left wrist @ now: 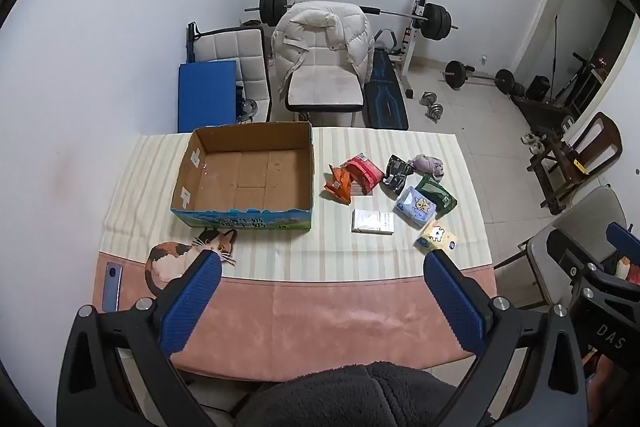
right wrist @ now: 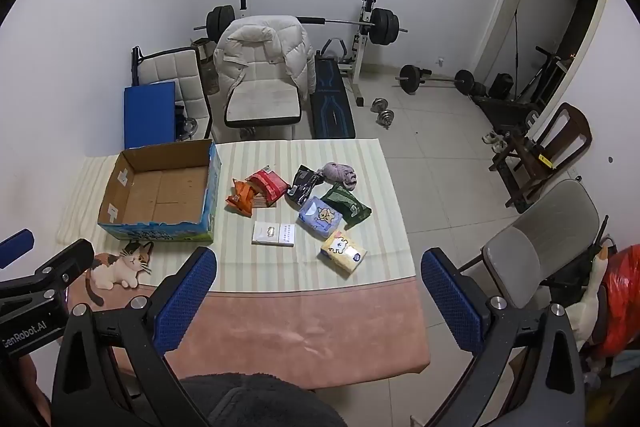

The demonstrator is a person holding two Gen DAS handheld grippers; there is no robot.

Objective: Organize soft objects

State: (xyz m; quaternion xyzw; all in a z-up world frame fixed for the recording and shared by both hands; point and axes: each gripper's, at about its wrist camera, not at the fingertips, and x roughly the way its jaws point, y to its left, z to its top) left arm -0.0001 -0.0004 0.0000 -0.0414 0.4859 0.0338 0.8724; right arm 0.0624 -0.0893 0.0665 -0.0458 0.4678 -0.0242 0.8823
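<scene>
The soft packets lay in a loose cluster on the striped cloth: orange, red, black, green, blue and yellow packs, plus what looked like lilac bundled fabric. The open cardboard box stood just left. Both the left gripper and right gripper hovered wide apart, holding nothing.

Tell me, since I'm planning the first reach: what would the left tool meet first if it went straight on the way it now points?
Probably bare tablecloth, between the cardboard box and the white packet. The left tool is open, empty and angled down there; the packet looks nearest, though depth is uncertain.
</scene>
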